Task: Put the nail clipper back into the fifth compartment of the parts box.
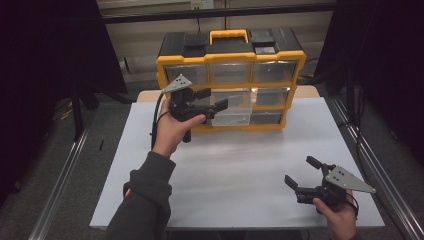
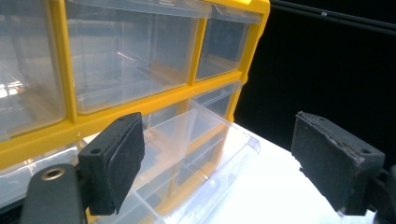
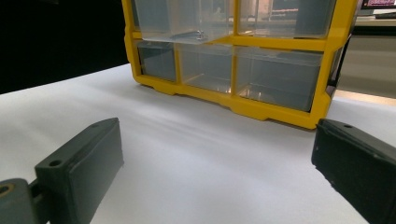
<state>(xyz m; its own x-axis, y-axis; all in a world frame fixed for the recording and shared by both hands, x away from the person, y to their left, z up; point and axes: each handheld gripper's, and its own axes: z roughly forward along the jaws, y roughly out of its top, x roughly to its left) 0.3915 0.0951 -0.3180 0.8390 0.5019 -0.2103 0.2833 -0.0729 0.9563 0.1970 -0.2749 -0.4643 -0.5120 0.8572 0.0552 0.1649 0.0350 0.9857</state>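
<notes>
A yellow and black organizer (image 1: 230,59) with clear drawers stands at the far middle of the white table (image 1: 240,165). One clear drawer (image 1: 235,107) in its middle row is pulled partway out. My left gripper (image 1: 216,99) hovers in front of that drawer, open. In the left gripper view the drawer (image 2: 196,135) lies beyond and between the gripper's (image 2: 217,154) black pads, which do not touch it. My right gripper (image 1: 300,170) is open low over the table's near right corner, holding nothing. From the right gripper (image 3: 215,158) view, the organizer (image 3: 280,107) and its open drawer (image 3: 182,21) are ahead.
Metal rails run along the floor on the left (image 1: 60,185) and right (image 1: 380,170) of the table. Dark curtains close in both sides. A wide bare stretch of white tabletop lies between the organizer and the near edge.
</notes>
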